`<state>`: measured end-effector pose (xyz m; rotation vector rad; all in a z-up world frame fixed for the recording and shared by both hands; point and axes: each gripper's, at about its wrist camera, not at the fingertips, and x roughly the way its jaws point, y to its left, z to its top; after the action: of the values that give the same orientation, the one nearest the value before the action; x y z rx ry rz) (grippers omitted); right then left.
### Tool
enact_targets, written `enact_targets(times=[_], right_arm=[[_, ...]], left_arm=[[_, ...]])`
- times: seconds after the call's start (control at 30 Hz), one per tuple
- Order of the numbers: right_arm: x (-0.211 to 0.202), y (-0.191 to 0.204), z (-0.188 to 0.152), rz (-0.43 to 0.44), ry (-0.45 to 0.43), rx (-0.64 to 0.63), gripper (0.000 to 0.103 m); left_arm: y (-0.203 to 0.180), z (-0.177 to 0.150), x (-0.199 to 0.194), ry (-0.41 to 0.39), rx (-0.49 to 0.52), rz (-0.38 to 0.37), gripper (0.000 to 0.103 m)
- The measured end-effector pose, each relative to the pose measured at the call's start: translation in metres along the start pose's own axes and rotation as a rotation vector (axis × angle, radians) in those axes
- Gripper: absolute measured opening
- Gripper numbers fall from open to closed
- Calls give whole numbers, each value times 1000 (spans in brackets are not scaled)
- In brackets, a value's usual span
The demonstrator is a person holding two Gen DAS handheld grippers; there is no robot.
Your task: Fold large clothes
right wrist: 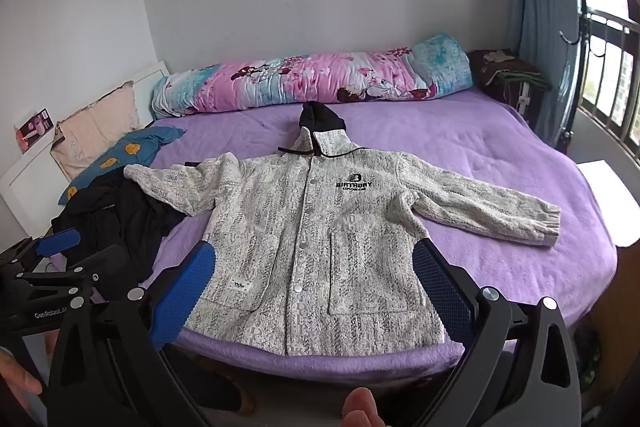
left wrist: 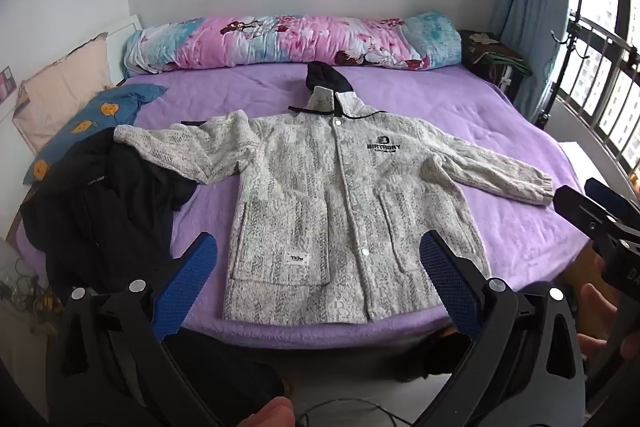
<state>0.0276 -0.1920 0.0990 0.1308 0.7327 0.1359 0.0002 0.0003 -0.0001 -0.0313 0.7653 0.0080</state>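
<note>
A grey-white knitted hooded jacket [left wrist: 320,195] lies flat, front up and snapped shut, on the purple bed [left wrist: 480,115]. Both sleeves spread outward, the black-lined hood points toward the wall, and the hem lies at the near edge.

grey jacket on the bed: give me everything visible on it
The jacket looks like a fleecy, mottled grey-white knit. It lies face up and flat on the purple sheet, snaps shut, with its hem at the near edge. Both sleeves are spread out and angled down. The black-lined hood points toward the floral quilt, with a black drawcord at the collar. There is a black chest logo, two front pockets and a small white tag near the hem. One sleeve overlaps the black garment. Neither tool touches it.
</note>
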Motion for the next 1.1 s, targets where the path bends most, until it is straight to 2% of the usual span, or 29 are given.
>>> enact_targets(times=[1.1], right_arm=[[0, 1, -3, 15, -4, 0, 96]], left_arm=[[5, 5, 1, 0, -1, 1, 98]])
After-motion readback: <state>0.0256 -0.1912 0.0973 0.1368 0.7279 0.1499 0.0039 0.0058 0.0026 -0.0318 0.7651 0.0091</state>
